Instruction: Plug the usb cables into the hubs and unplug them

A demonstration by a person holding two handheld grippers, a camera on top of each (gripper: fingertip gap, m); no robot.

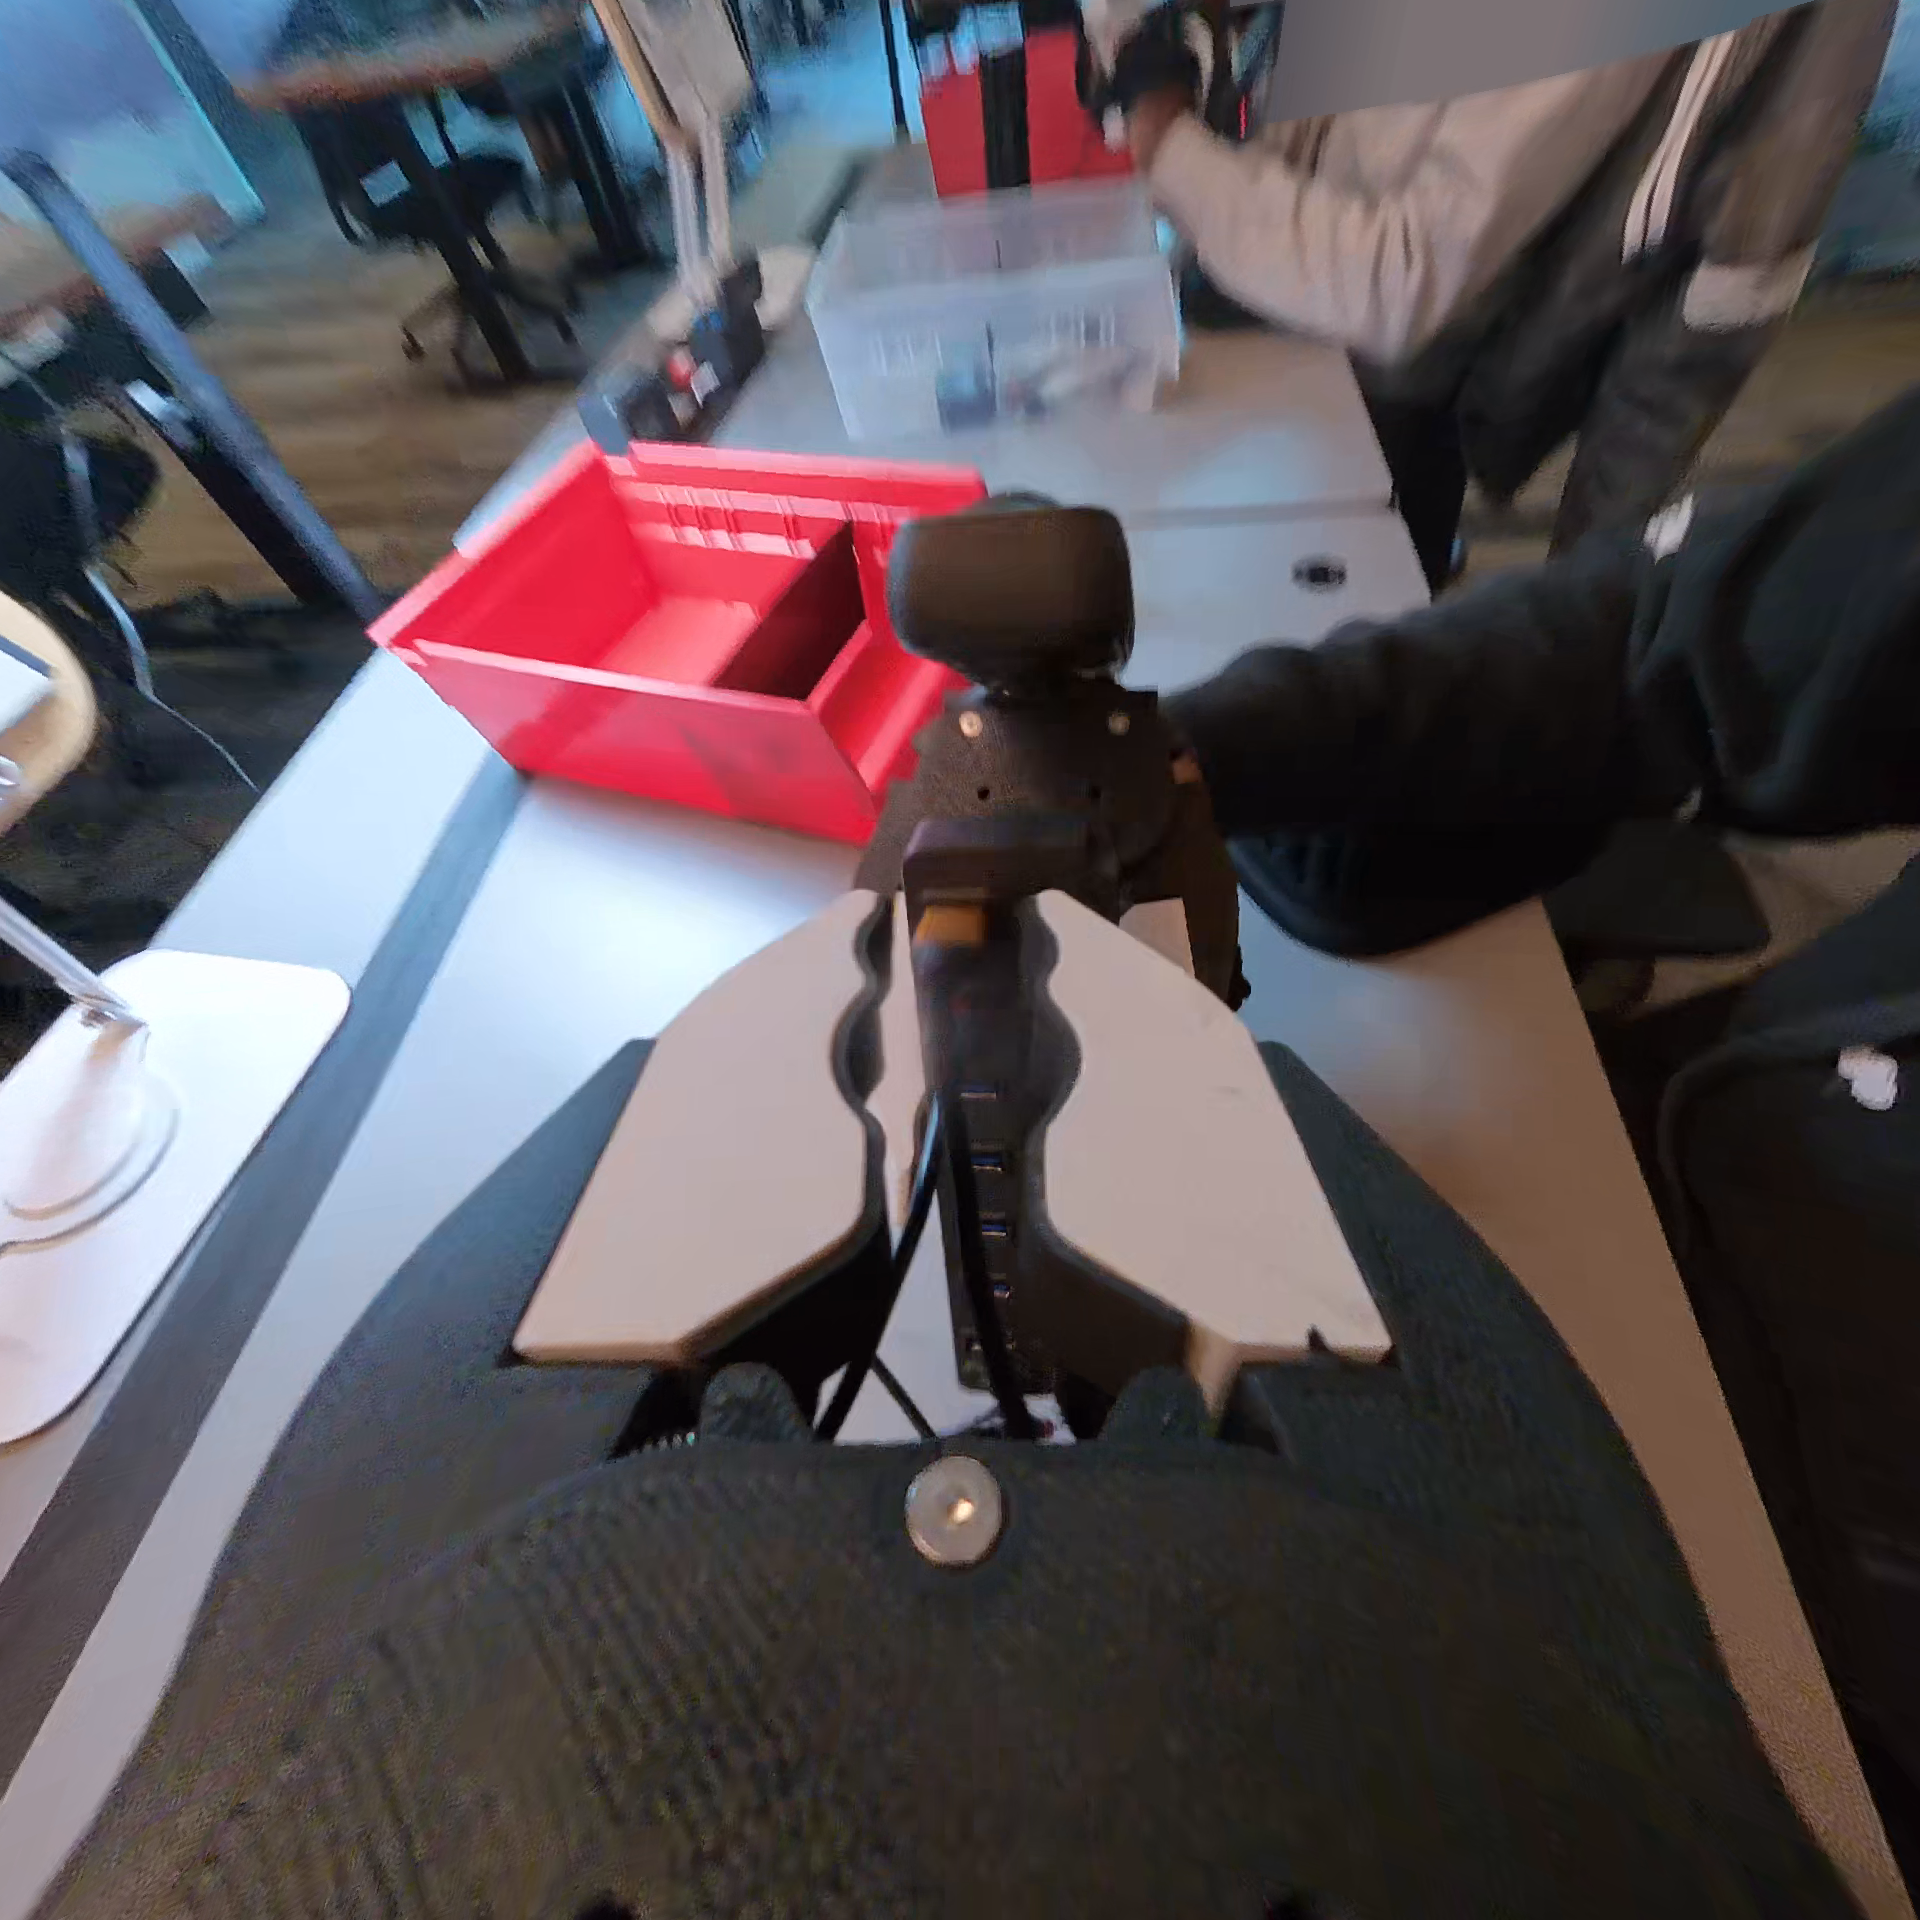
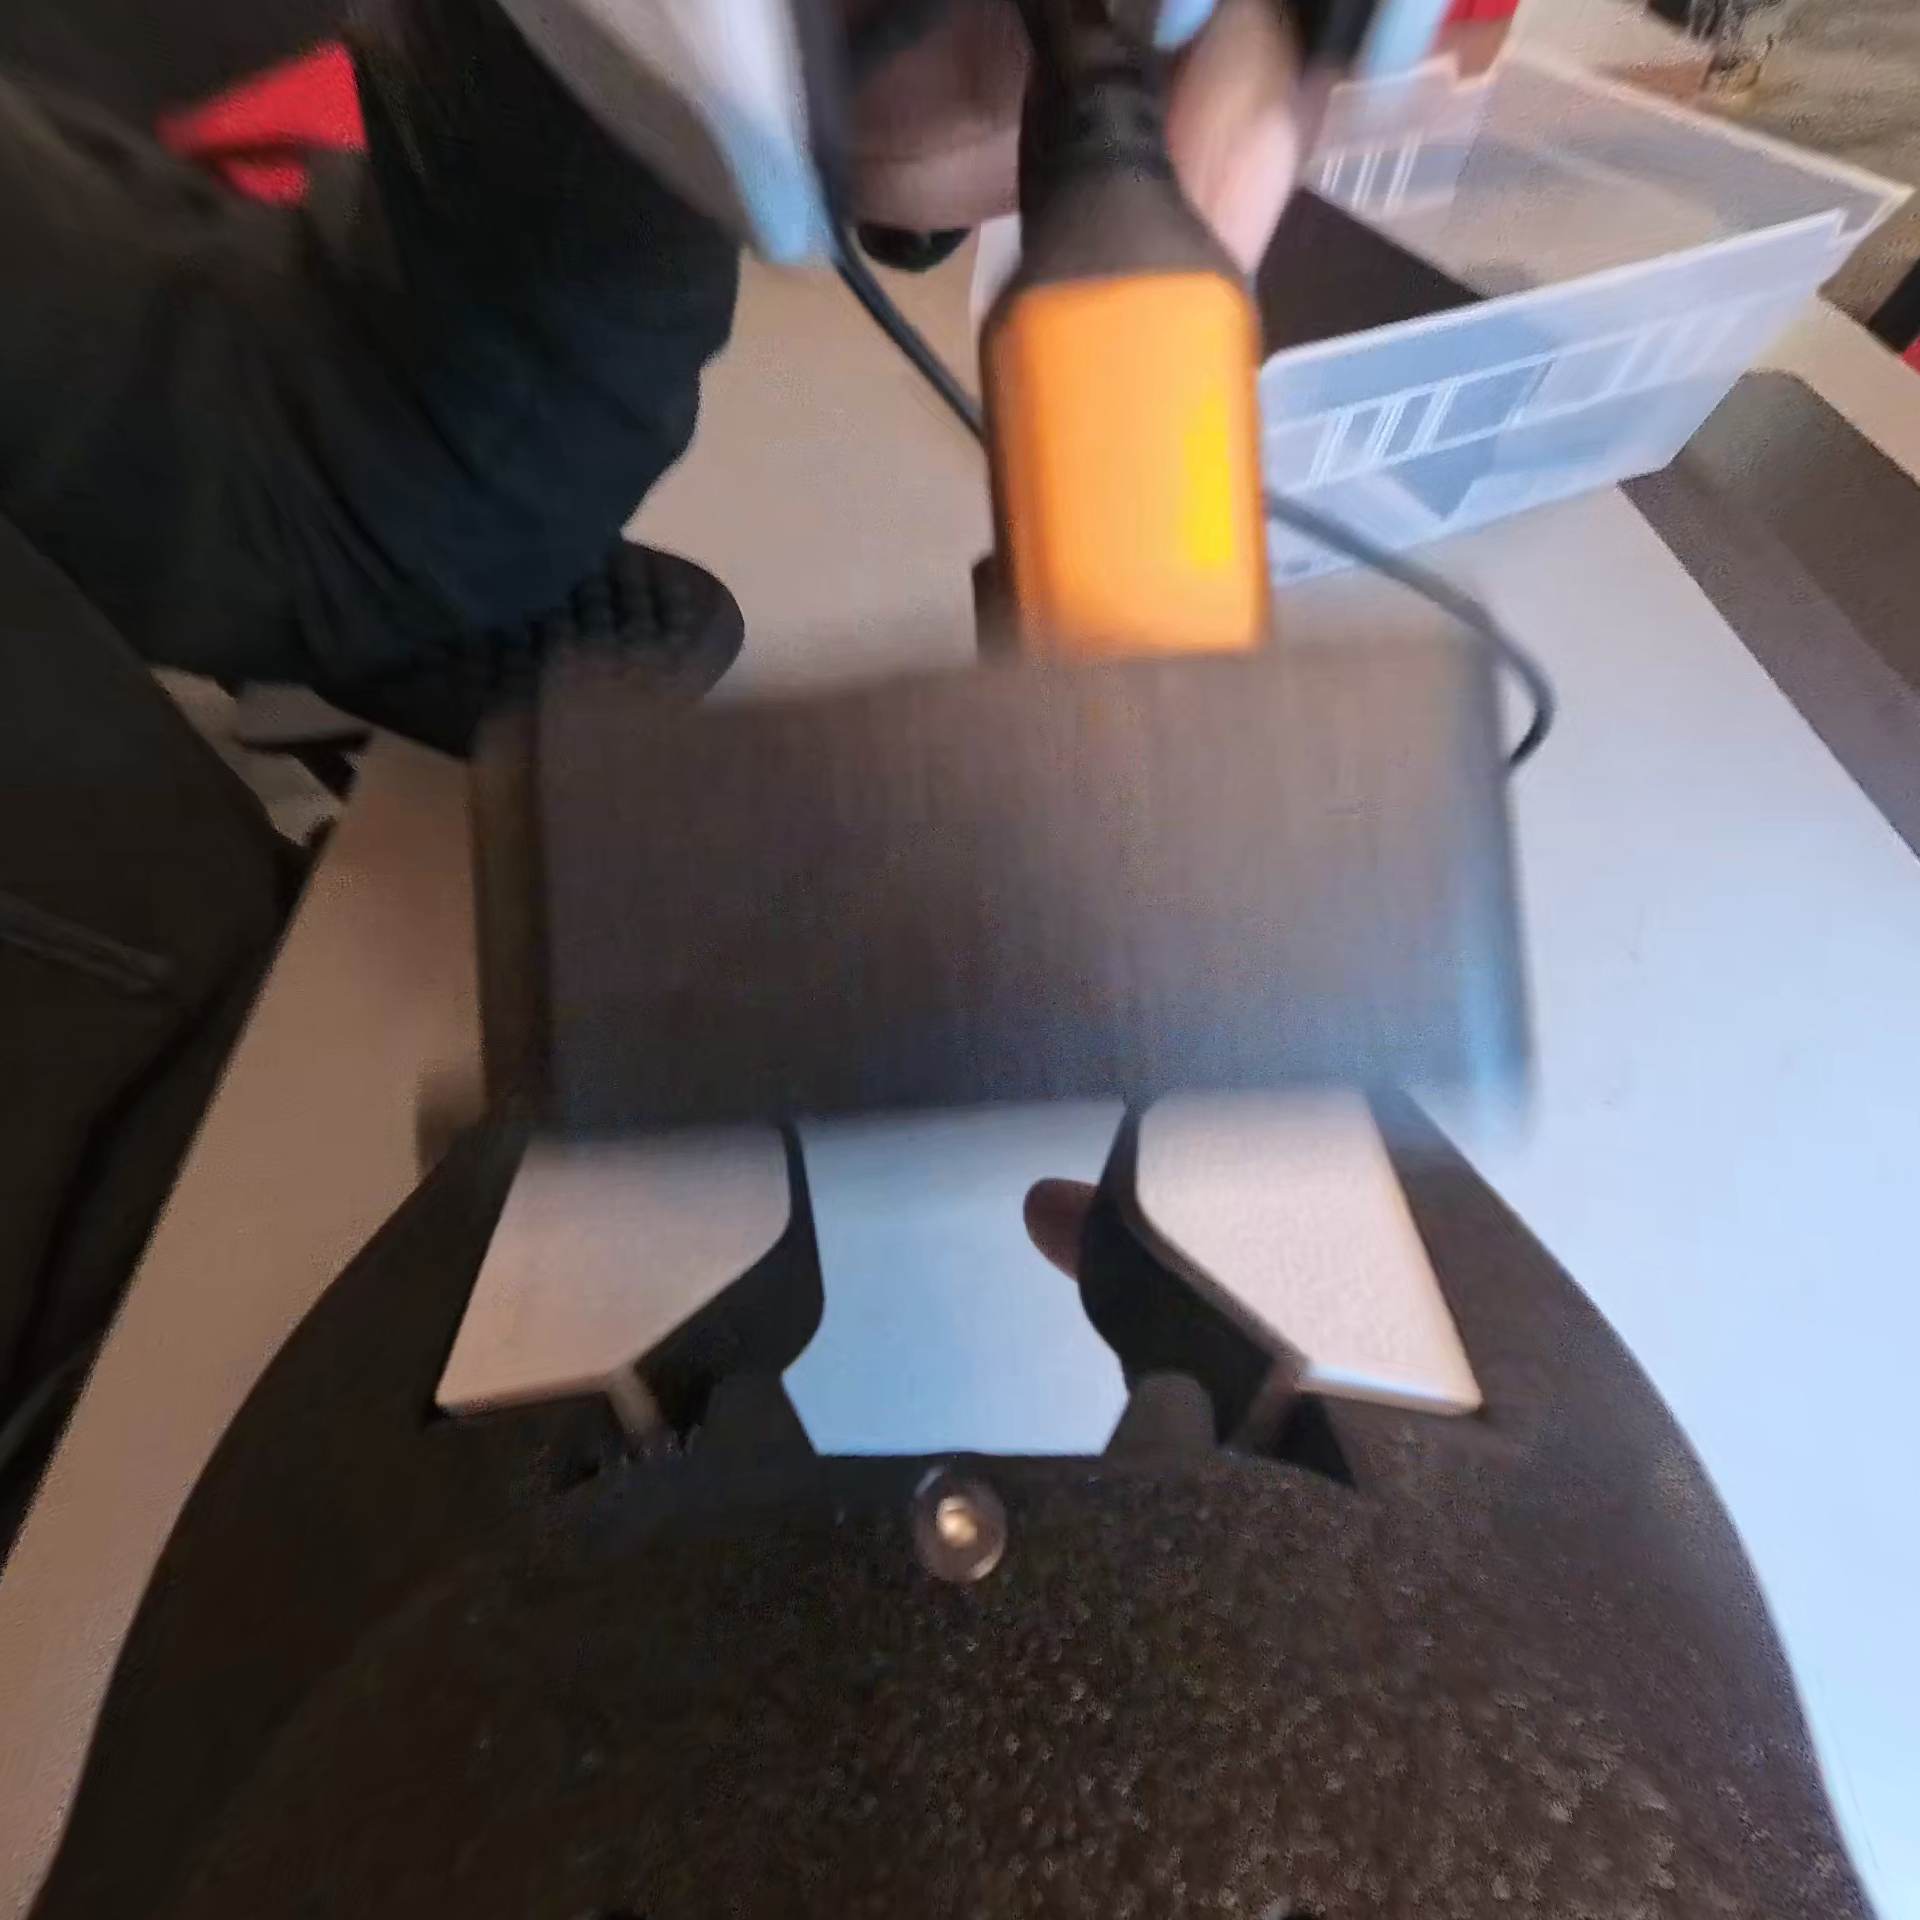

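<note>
The left gripper (image 1: 961, 1049) clamps its fingers on the black hub (image 1: 982, 1195). The right gripper (image 2: 997, 904) grasps the plug's black body; its orange end (image 2: 1127, 468) meets the hub above the table (image 1: 644, 914). A skewed pull could jam the plug or drag the hub loose.

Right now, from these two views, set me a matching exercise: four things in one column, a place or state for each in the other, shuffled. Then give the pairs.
Things:
1. USB hub
2. red bin
3. clear bin
4. orange plug

Places or states:
A. on the table, empty, with a dark divider inside
B. clamped between the fingers of the left gripper
C. farther back on the table, behind the red one
D. at the end of the hub, facing the right gripper

Pairs: 1-B, 2-A, 3-C, 4-D
</note>
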